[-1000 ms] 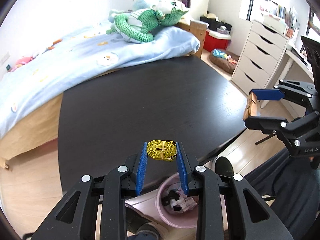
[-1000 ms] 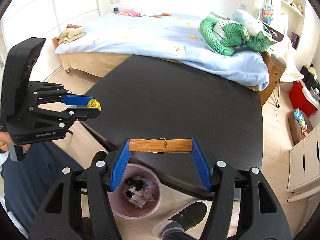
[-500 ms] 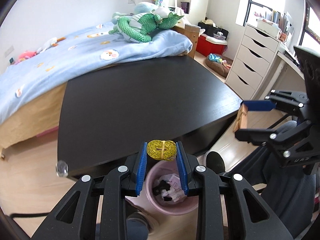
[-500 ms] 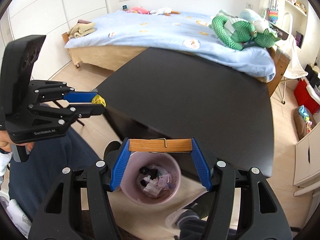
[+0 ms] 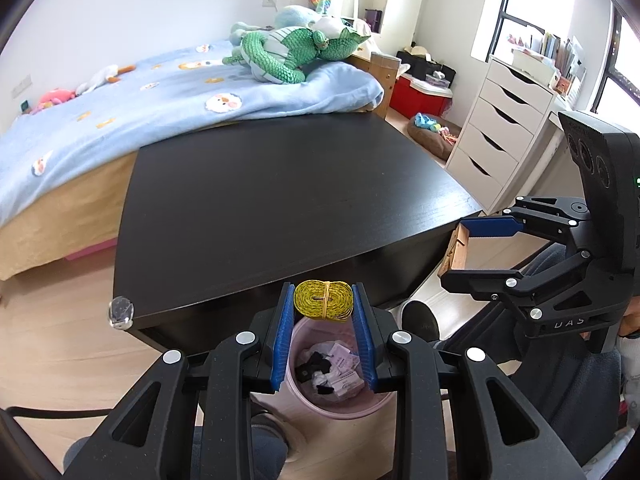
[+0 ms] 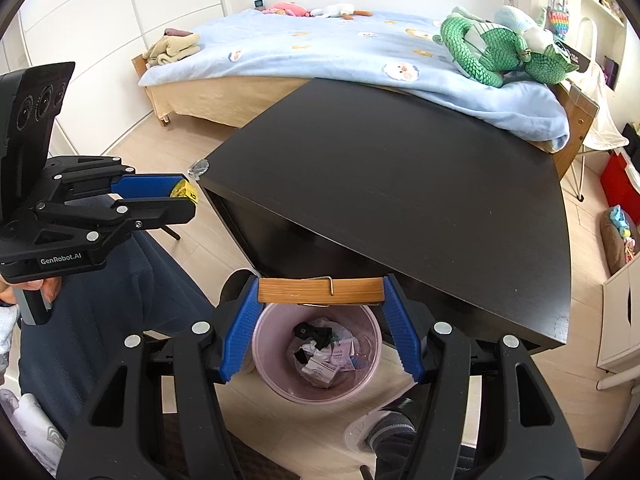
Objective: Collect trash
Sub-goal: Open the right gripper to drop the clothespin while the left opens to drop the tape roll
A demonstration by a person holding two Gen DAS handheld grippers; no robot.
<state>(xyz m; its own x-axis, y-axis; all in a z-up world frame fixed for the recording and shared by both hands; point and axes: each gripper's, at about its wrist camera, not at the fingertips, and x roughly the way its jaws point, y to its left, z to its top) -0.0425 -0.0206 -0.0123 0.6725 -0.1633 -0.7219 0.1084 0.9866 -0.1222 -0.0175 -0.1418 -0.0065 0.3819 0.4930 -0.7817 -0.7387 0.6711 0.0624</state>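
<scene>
My left gripper [image 5: 323, 308] is shut on a rolled yellow measuring tape [image 5: 323, 299], held above the pink trash bin [image 5: 340, 404] on the floor. It also shows in the right wrist view [image 6: 182, 200], with the tape [image 6: 185, 191] at its tips. My right gripper [image 6: 320, 292] is shut on a wooden clothespin [image 6: 320, 290], above the same bin [image 6: 272, 376], which holds crumpled paper and dark scraps. The right gripper shows in the left wrist view [image 5: 456, 246] with the clothespin [image 5: 456, 254] at the table's corner.
A black table [image 5: 280, 208] stands just behind the bin, with a bed [image 5: 120, 96] beyond it. A white drawer unit [image 5: 500, 128] is at the right. The person's legs and shoes [image 6: 384, 428] are beside the bin.
Both grippers have pulled back from the table with their objects and now hang over the bin, which has come fully into view below them.
</scene>
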